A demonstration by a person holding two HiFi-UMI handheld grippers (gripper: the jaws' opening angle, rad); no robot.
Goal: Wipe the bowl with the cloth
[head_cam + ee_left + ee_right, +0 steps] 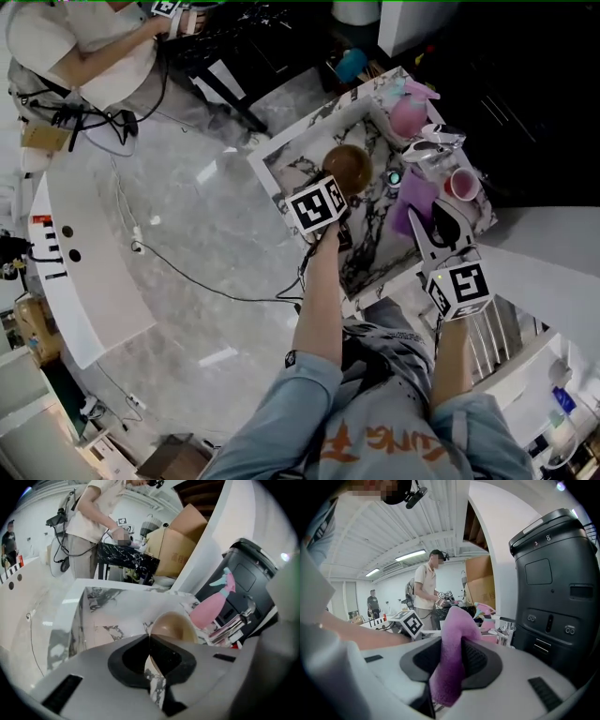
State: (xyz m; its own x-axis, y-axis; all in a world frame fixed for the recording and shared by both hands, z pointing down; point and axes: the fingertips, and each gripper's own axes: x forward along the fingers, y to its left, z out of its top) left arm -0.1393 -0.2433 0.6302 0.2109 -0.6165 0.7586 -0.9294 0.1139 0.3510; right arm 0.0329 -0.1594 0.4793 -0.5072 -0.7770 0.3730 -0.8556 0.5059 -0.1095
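A brown bowl [349, 163] is over the marble counter [291, 159], just past my left gripper [339, 187]. In the left gripper view the bowl [176, 625] shows its tan inside, and its near rim runs between the black pads of my left gripper [150, 644], which is shut on it. A purple cloth [414, 208] hangs from my right gripper [434, 230] at the counter's right side. In the right gripper view the cloth [457, 639] is pinched between the pads of my right gripper [454, 656] and folds up over them.
A pink spray bottle [410, 114] stands at the counter's far corner, with a pink cup [461, 185] and metal utensils [433, 142] along the right edge. A black machine [553, 573] rises to the right. Another person [84, 47] works at a desk beyond.
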